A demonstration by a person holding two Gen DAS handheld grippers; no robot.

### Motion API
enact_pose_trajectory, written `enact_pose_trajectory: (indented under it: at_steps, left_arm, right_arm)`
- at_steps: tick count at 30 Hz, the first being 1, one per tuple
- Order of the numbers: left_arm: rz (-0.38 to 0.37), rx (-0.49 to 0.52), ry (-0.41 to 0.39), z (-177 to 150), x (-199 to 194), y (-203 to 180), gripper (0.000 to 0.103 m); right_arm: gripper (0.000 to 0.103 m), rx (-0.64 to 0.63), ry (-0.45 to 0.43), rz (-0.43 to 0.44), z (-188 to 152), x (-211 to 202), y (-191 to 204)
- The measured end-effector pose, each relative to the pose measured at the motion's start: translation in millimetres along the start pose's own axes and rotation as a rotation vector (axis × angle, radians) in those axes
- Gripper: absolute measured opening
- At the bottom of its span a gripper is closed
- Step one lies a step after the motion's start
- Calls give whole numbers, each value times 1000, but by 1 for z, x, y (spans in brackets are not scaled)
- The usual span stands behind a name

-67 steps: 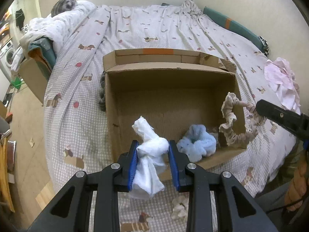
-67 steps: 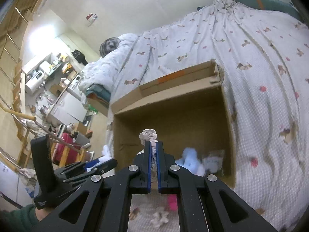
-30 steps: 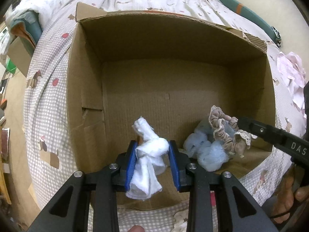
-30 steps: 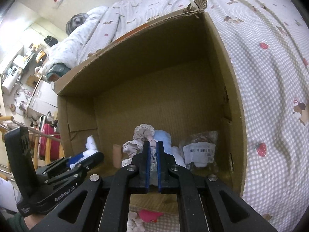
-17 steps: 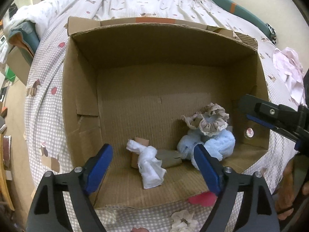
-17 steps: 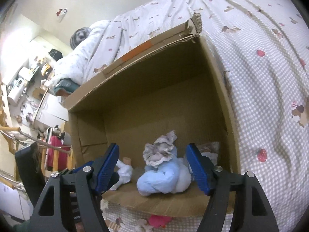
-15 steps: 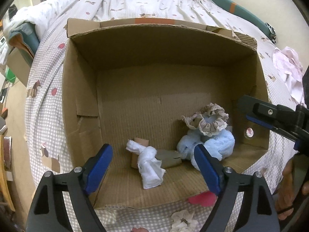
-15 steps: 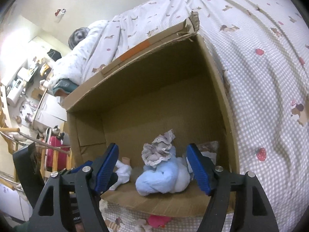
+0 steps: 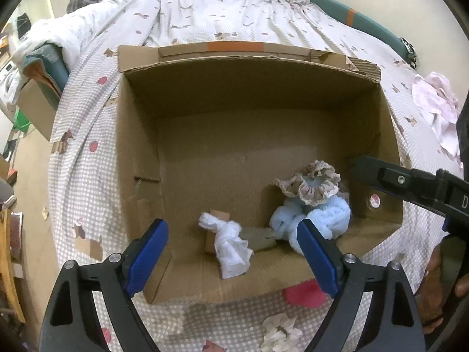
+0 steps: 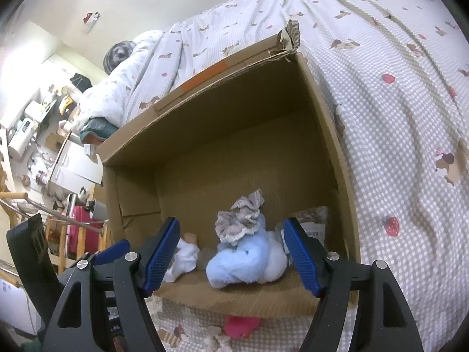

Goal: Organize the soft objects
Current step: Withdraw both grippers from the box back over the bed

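Observation:
An open cardboard box [image 9: 140, 158] [image 10: 331, 135] sits on the bed. Inside lie a knotted white cloth [image 9: 230, 245] [image 10: 183, 256], a fluffy light-blue bundle [image 9: 322, 218] [image 10: 249, 259] and a beige frilled scrunchie [image 9: 307, 183] [image 10: 240, 220] resting on top of it. My left gripper [image 9: 233, 258] is open and empty above the box's near edge. My right gripper [image 10: 231, 253] is open and empty, also at the near edge; it shows at the right of the left wrist view [image 9: 410, 184].
A plastic-wrapped packet [image 10: 313, 223] lies in the box's right corner. A pink soft item [image 9: 304, 293] [image 10: 241, 325] and a cream scrunchie [image 9: 280, 334] lie on the checked bedspread in front of the box. Pink cloth [image 9: 436, 105] lies at right. Furniture stands left of the bed.
Both grippers opened and dropped the white cloth and the beige scrunchie into the box. Both have since drawn back slightly from the box.

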State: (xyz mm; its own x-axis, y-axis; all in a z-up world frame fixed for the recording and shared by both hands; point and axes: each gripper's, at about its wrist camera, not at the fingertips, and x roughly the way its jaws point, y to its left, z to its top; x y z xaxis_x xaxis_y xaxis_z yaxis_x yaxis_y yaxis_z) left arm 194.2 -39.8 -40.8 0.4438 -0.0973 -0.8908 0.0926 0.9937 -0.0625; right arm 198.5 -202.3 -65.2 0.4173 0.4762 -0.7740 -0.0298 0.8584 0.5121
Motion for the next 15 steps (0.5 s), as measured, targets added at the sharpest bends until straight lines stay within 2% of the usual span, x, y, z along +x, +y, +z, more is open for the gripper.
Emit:
enact_pose_trajectory:
  at_steps: [4, 8, 15]
  left_arm:
    - [-11, -14, -12, -9, -17, 6, 88]
    - [19, -15, -38, -20, -34, 10, 88]
    - [47, -39, -12, -45, -42, 21, 88]
  right_arm:
    - [77, 2, 13, -5, -10, -6, -2]
    - [77, 7, 7, 0, -17, -16, -1]
    - [77, 7, -3, 3, -33, -31, 3]
